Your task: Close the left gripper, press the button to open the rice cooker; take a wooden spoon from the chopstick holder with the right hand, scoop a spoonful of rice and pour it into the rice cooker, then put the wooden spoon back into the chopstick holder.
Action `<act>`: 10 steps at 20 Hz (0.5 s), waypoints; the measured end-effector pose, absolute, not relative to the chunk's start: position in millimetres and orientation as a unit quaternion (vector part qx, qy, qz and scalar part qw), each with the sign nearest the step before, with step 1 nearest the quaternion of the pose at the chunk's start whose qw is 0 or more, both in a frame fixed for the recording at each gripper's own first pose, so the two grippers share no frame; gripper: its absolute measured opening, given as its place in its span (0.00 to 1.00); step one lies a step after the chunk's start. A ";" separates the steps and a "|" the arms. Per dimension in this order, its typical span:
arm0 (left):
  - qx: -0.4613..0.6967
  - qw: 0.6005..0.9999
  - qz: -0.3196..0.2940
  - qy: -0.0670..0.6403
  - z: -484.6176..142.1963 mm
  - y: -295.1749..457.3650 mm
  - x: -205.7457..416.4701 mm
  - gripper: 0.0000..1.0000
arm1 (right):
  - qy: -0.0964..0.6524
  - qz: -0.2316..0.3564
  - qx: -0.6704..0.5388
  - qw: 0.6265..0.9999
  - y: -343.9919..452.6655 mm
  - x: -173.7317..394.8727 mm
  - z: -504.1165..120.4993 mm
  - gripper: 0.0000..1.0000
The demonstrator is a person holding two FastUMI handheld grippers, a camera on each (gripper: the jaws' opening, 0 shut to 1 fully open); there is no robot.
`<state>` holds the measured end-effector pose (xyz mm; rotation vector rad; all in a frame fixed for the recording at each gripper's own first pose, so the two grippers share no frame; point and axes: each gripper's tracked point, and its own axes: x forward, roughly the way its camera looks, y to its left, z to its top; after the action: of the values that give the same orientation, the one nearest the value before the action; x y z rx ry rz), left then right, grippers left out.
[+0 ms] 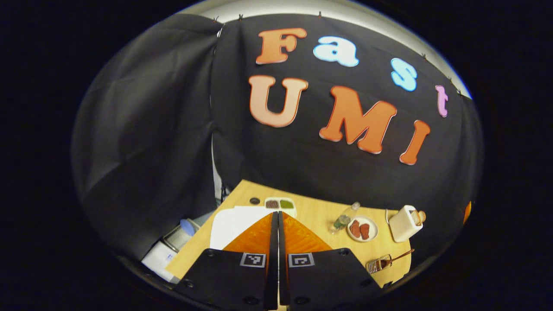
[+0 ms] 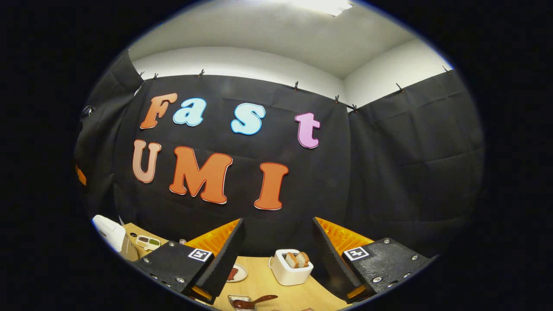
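Note:
My left gripper (image 1: pixel 277 214) is shut, its orange fingers pressed together with nothing between them. It hovers over the white rice cooker (image 1: pixel 231 224), whose lid lies just below and left of the fingertips. The cooker's white body (image 2: pixel 110 233) also stands at the far left of the right gripper view. A wooden spoon (image 1: pixel 399 257) lies in a metal chopstick holder (image 1: pixel 376 264) at the table's near right. My right gripper (image 2: pixel 278 221) is open and empty, raised above the table, with the spoon (image 2: pixel 255 300) and holder (image 2: pixel 241 303) low between its fingers.
A divided tray of brown and green grains (image 1: pixel 280 203) sits behind the cooker on the wooden table (image 1: pixel 317 214). A small bottle (image 1: pixel 344 219), a plate of red pieces (image 1: pixel 362 229) and a white toaster with bread (image 2: pixel 290 267) stand to the right. A white bin (image 1: pixel 170 250) is off the table's left edge.

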<state>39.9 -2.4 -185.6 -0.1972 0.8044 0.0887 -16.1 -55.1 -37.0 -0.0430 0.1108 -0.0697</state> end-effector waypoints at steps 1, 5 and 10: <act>-0.111 0.898 0.043 0.424 -202.3 -3.6 36.5 0.06 | 0.061 -0.038 -0.020 0.997 -55.7 -19.2 -41.0 0.95; -0.164 0.847 0.041 0.503 -253.4 -6.0 26.2 0.06 | 0.084 -0.058 -0.021 0.995 -64.8 -31.3 -54.1 0.95; -0.184 0.800 0.047 0.569 -305.0 -3.5 16.2 0.07 | 0.101 -0.075 -0.019 0.992 -68.8 -41.3 -64.1 0.95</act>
<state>16.2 -3.5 -305.0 -0.3946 1.2201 0.0998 -41.3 -68.8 -64.1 -0.0385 0.2024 -0.1508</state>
